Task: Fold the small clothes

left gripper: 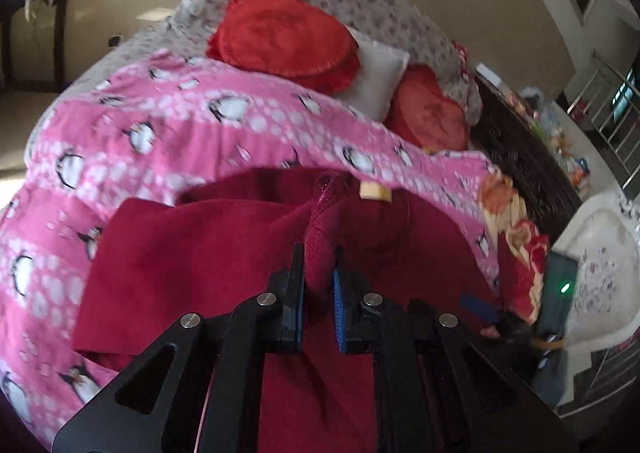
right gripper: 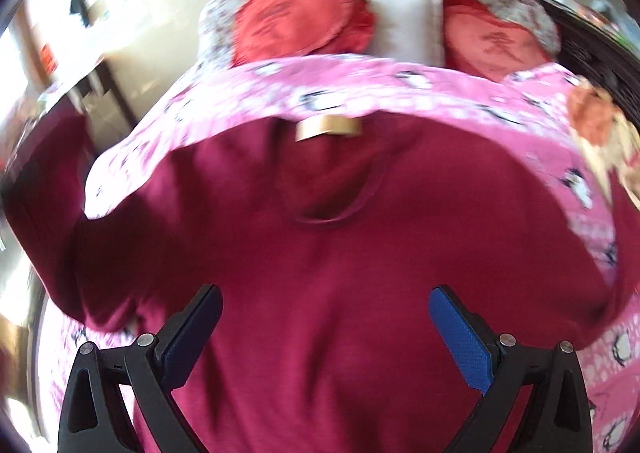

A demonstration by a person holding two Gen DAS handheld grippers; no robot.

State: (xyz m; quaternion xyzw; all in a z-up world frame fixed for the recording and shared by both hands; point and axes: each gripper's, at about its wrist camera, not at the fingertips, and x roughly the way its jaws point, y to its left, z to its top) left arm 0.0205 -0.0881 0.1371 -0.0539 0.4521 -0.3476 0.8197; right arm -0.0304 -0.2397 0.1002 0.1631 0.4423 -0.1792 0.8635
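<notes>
The left gripper (left gripper: 318,265) is clamped on a bunched fold of the maroon sweater (left gripper: 192,265), which rises between its 2 fingers as a narrow ridge. The rest of the garment spreads below and to the left of that gripper, on the pink penguin blanket (left gripper: 132,133). Its straight left edge lies well inside the blanket's border, so bare blanket shows all along that side.

The right gripper (right gripper: 324,313) hangs over the sweater's chest with its jaws wide apart and nothing between them. Ahead of it sits the neckline with 1 tan label (right gripper: 328,127). The sleeve to its left (blurred) seems to trail past the blanket's edge.

Beyond the blanket, ahead of both grippers, lie 2 red cushions (left gripper: 280,35) with 1 white pillow (left gripper: 380,73) between them. Right of the left gripper, a dark wooden bed frame (left gripper: 520,157) runs close along the blanket.
</notes>
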